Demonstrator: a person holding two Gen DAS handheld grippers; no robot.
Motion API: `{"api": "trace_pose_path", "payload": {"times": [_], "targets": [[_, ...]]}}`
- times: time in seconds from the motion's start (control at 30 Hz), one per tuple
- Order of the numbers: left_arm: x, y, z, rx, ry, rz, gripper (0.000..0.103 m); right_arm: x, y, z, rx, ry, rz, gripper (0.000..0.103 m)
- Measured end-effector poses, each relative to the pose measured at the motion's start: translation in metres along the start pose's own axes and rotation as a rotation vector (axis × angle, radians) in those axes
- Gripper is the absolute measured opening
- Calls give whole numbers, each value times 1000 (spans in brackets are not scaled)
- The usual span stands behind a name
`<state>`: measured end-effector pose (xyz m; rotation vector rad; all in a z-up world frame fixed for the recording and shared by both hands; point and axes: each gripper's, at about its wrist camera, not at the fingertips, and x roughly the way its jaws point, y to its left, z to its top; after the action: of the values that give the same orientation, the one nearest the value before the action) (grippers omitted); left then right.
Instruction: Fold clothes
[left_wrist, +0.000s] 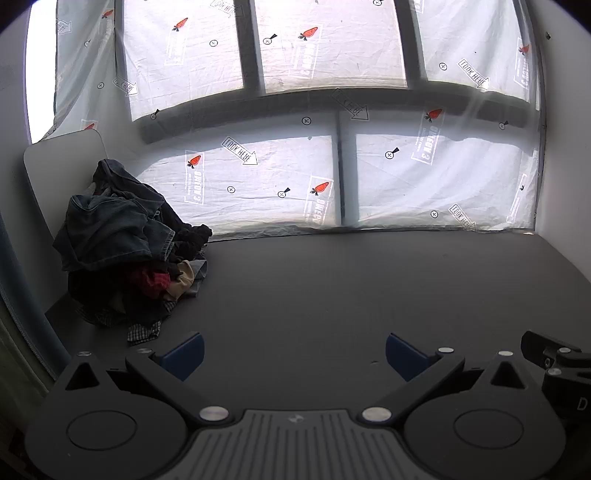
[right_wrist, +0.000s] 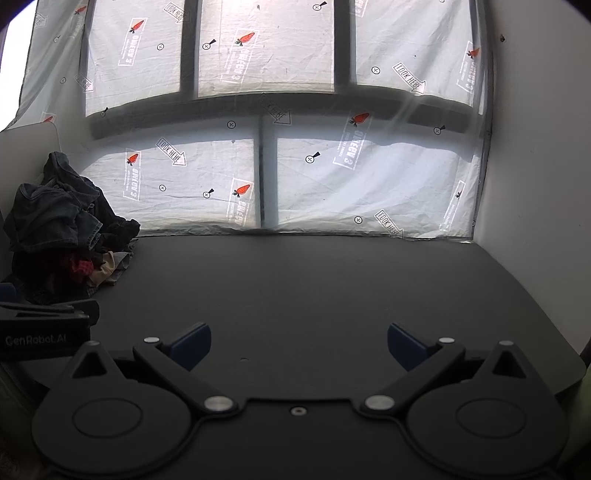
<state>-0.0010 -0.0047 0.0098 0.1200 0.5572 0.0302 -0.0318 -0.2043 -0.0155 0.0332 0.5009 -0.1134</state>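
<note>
Both the left gripper (left_wrist: 294, 354) and right gripper (right_wrist: 299, 345) are hovering, jaws spread and empty, over a dark table (left_wrist: 332, 288) holding a clothes pile (left_wrist: 122, 243) beside sheeted windows (left_wrist: 258, 177).

Much of the laundry, the window and each neighbouring gripper stays out of sight.

The pile of clothes (left_wrist: 122, 243) at the left of the frame is a heap — the dark denim on top covers the garments beneath, so only scraps of red, tan and checked cloth poke out and no single piece can be made out whole. In the right wrist view the pile is cut by the left edge. The printed sheet (left_wrist: 280, 173) veils the window behind it; its small lettering is too fine to read. The right gripper (left_wrist: 557, 363) is clipped by the lower right edge, the left gripper (right_wrist: 44, 325) by the left edge.
</note>
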Motion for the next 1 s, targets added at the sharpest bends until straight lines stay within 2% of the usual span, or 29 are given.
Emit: {"api": "trace_pose_path", "payload": {"times": [1.0], "targets": [[2, -1, -5, 23, -8, -7, 103, -2, -11, -1, -19, -7, -4, 103]]}}
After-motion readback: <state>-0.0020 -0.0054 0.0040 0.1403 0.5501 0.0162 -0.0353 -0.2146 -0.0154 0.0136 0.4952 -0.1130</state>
